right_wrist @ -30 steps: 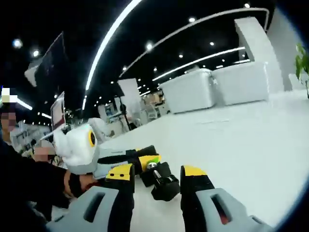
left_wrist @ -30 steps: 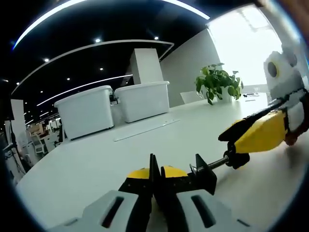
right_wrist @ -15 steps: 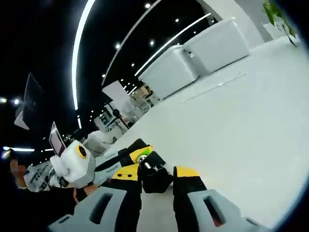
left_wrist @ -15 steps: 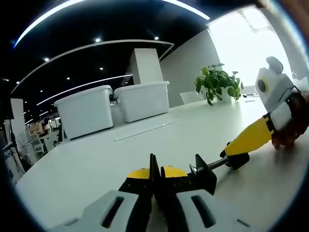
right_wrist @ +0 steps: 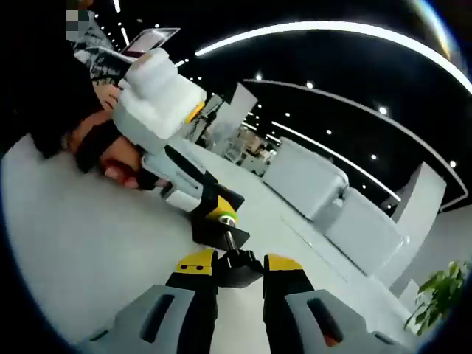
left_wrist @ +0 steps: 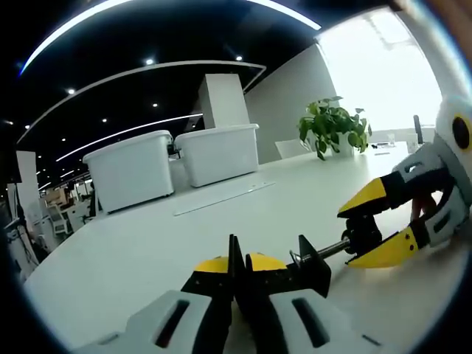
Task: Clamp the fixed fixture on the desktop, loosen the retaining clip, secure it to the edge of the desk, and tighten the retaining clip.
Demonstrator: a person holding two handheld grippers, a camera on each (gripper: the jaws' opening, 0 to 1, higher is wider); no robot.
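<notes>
You held the clamp fixture [left_wrist: 276, 269] low in the centre of the left gripper view, your left gripper [left_wrist: 237, 284] pinched tight on its black and yellow body, resting on the white desk [left_wrist: 147, 243]. Its threaded screw ran toward the right of that frame to a black knob [left_wrist: 363, 237], which your right gripper [left_wrist: 377, 228] straddled with yellow-tipped jaws apart. In the right gripper view the same knob [right_wrist: 237, 267] sat low in the centre between those jaws, with the fixture and the left gripper beyond it at upper left. To loosen well, you likely needed to close squarely on the knob, turn about the screw's axis, and keep the left grip steady.
</notes>
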